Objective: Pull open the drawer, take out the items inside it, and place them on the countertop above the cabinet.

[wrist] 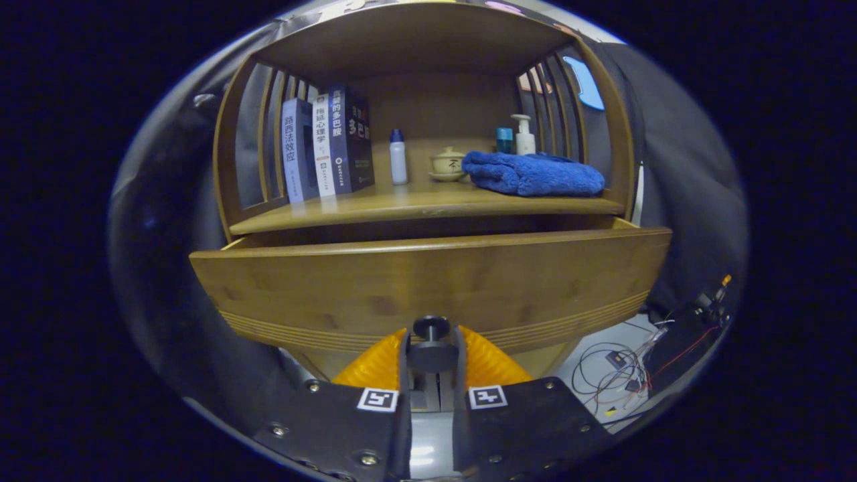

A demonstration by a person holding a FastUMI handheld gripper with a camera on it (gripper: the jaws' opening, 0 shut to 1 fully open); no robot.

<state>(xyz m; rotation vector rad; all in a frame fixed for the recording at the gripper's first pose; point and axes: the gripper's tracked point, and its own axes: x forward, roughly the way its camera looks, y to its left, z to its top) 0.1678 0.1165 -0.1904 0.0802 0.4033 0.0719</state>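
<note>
Closed narrow on the knob (431,328), the gripper (432,358) has both fingers pressed to its stem, low on the drawer (428,284) front. That drawer stands partly open toward the camera (contents hidden behind its front). Above, the countertop (375,204) carries books (328,147) and a blue towel (532,174).

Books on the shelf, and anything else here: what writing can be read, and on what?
"路西法效应": leftmost book, spine.
"拖延心理学": white book, spine.
"的多巴胺", top character unclear: dark book, spine.
White bottle: too small to read.
Gripper, shut on the drawer knob: square markers, no words.
</note>
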